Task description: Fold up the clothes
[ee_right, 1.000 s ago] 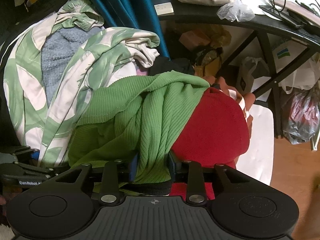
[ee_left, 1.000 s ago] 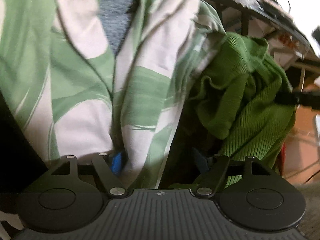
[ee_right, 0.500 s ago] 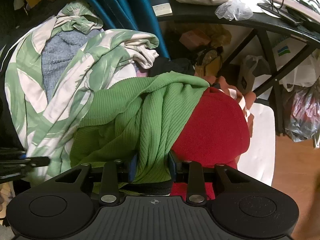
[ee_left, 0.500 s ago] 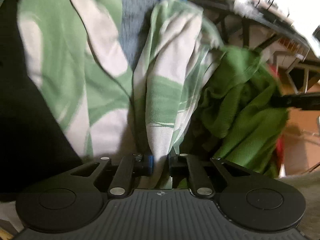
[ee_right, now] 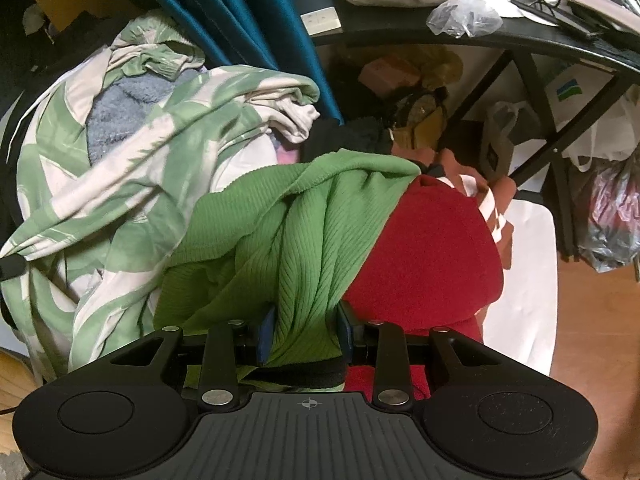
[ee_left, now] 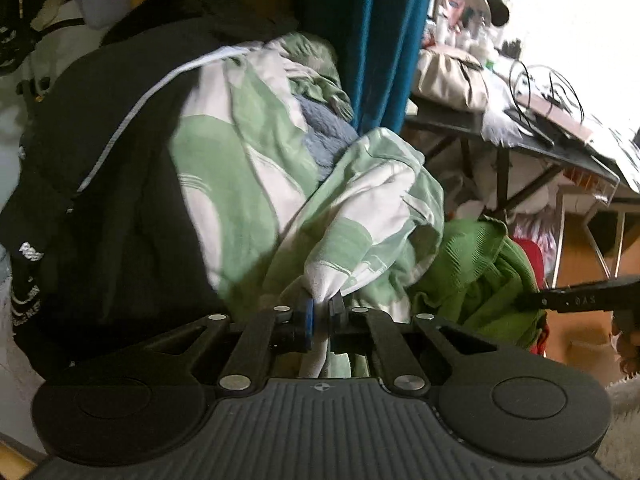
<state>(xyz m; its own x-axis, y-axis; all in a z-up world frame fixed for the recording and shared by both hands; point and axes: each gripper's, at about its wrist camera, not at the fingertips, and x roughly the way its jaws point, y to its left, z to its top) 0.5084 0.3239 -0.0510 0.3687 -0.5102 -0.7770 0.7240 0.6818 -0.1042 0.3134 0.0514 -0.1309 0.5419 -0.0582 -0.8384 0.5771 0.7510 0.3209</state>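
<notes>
1. Green-and-white leaf-print cloth (ee_left: 352, 216) was pinched in the left gripper (ee_left: 320, 314), fingers pressed together on a bunched fold; most of it was draped over the pile of clothes, beside a black garment (ee_left: 112, 184) and a blue fleecy piece (ee_left: 324, 140)
2. Right gripper (ee_right: 306, 332) had its fingers clamped on a thick bundle of the green ribbed knit (ee_right: 296, 248), which lay across a red garment (ee_right: 432, 248) and against the printed cloth
3. Step, as I read it: sorting/pulling pieces out of the heap, no fold started yet
4. Next move probably needs the two garments drawn apart and one lifted clear; the knit looked tangled with its neighbours, so expect drag
5. Room: blue curtain (ee_right: 224, 12) right behind the pile, black desk (ee_right: 520, 40) with its legs and hanging bags to the right, cluttered underneath. Only open space was the wooden floor (ee_right: 592, 320) at the near right; no flat folding surface visible
</notes>
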